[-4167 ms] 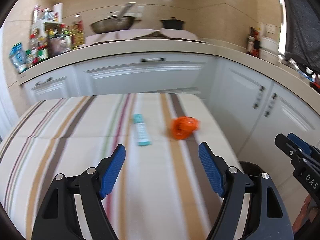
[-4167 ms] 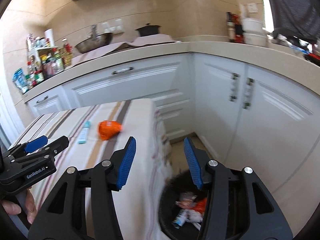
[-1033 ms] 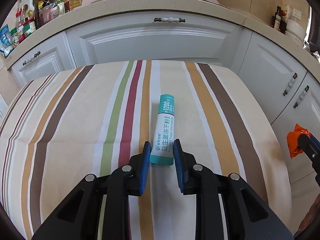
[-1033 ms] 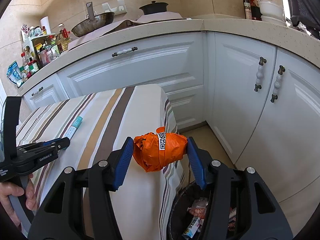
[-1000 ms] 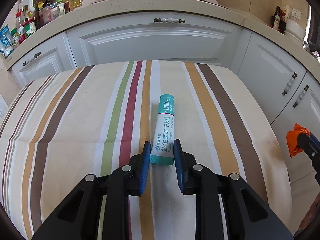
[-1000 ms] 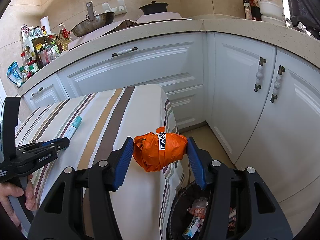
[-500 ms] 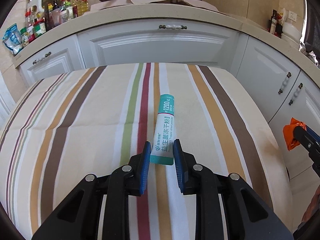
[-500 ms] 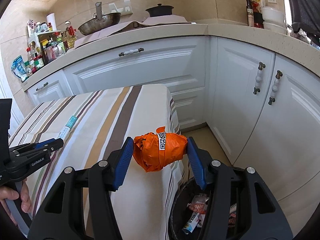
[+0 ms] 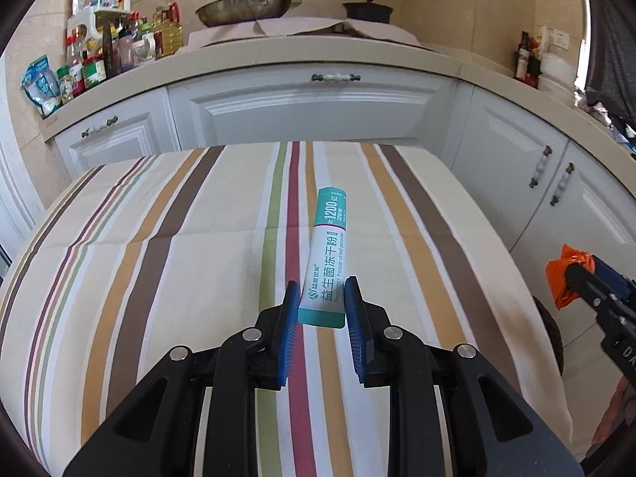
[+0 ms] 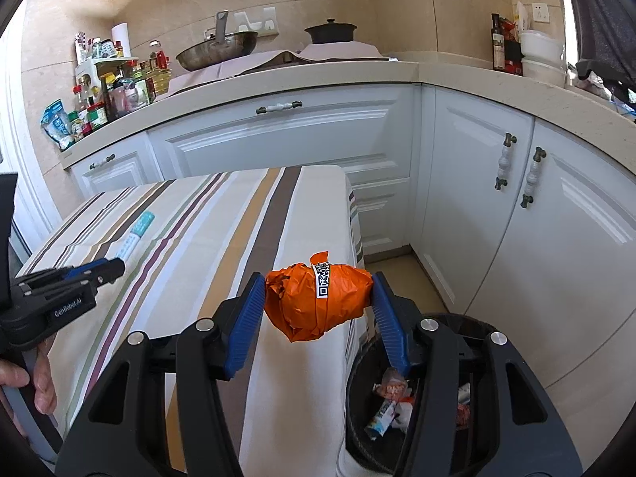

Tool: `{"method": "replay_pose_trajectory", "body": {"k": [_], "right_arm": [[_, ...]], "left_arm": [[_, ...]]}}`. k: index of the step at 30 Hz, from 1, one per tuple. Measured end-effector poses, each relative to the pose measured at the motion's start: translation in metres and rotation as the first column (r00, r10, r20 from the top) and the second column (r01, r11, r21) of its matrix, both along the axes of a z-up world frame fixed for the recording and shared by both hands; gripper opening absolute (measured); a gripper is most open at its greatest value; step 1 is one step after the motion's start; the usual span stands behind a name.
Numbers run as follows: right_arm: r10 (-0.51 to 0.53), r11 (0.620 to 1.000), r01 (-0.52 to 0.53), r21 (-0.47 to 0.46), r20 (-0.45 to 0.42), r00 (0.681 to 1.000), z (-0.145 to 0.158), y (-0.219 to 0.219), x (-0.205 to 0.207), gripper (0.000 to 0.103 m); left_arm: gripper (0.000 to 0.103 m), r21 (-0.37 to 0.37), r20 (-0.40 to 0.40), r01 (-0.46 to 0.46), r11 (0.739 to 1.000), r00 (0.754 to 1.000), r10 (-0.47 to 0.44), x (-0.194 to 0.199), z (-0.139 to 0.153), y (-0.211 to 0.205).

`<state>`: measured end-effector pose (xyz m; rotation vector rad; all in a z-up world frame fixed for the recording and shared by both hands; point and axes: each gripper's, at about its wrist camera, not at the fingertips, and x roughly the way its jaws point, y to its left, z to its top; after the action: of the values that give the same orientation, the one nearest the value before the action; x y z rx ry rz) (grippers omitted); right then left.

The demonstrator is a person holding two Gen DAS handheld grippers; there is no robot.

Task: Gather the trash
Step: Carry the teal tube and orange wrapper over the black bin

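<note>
My left gripper (image 9: 320, 305) is shut on the near end of a white and teal powder sachet (image 9: 326, 256) and holds it lifted above the striped tablecloth (image 9: 159, 262). My right gripper (image 10: 318, 298) is shut on a crumpled orange wrapper (image 10: 318, 302) with a QR label, held over the table's right edge. The wrapper also shows at the right edge of the left wrist view (image 9: 558, 274). A black trash bin (image 10: 401, 393) with wrappers inside stands on the floor below and to the right of the right gripper.
White kitchen cabinets (image 10: 278, 147) and a beige counter (image 9: 278, 59) run behind and to the right of the table. Bottles and jars (image 9: 99, 59), a pan (image 9: 242, 8) and a black pot (image 9: 367, 10) stand on the counter.
My left gripper has lifted the sachet off the tablecloth and pulled back. My right gripper has risen and pulled back a little with the orange wrapper.
</note>
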<state>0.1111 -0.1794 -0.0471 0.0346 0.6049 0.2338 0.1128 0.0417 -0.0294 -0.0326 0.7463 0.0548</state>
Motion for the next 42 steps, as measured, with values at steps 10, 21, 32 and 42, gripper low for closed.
{"method": "replay_pose_trajectory", "body": {"k": [10,21,32,42], "right_arm": [[-0.04,0.999,0.04,-0.013,0.026,0.999,0.01,-0.015,-0.048,0.053],[-0.154,0.988,0.155,-0.009,0.059,0.986,0.018,-0.063,-0.086,0.053],[-0.286,0.958,0.286,0.008,0.071,0.956,0.017,-0.121,-0.111,0.053],[-0.322,0.946,0.323,0.003,0.093,0.942,0.014,-0.147,-0.105,0.053]], "left_arm": [[0.024,0.01,0.053,0.082,0.997,0.995,-0.082,-0.034,0.014,-0.027],[0.024,0.011,0.063,0.227,0.974,0.972,-0.227,-0.06,0.015,-0.081],[0.024,0.013,0.08,0.35,0.937,0.933,-0.35,-0.066,0.016,-0.135],[0.024,0.034,0.088,0.416,0.909,0.904,-0.417,-0.055,0.01,-0.181]]}}
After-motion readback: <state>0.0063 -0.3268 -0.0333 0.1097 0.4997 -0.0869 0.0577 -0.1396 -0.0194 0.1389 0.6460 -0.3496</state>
